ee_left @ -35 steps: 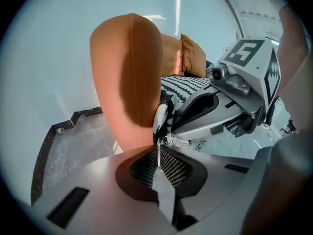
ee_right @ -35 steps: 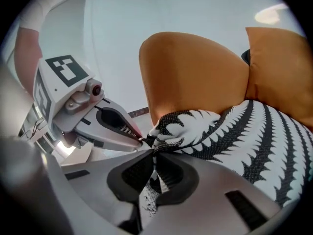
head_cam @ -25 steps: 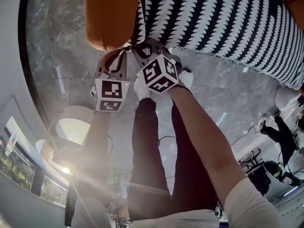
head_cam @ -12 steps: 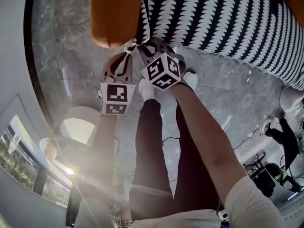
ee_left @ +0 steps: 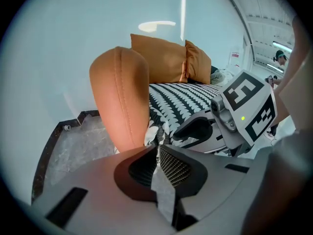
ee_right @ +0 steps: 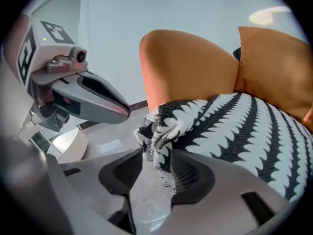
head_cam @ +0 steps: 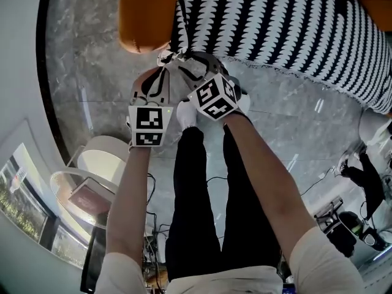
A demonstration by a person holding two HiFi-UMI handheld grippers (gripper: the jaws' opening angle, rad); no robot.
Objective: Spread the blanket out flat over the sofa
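The sofa [head_cam: 144,17] carries the blanket [head_cam: 288,29] over its seat. By the sofa's armrest, the left gripper [ee_left: 157,147] pinches the blanket's corner. The right gripper [ee_right: 156,156] has just opened, its jaws spread around that corner.

The blanket [head_cam: 294,23] and sofa [head_cam: 144,17] run off the head view's top edge.

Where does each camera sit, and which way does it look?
Head view: on the person's head, steeply down at blanket, sofa arm, forearms, legs, left gripper, right gripper.
Left gripper view: rides it, along jaws shut on the blanket; right gripper alongside.
Right gripper view: rides it, along jaws just opened, blanket between them; left gripper alongside.
All share blanket and sofa arm.
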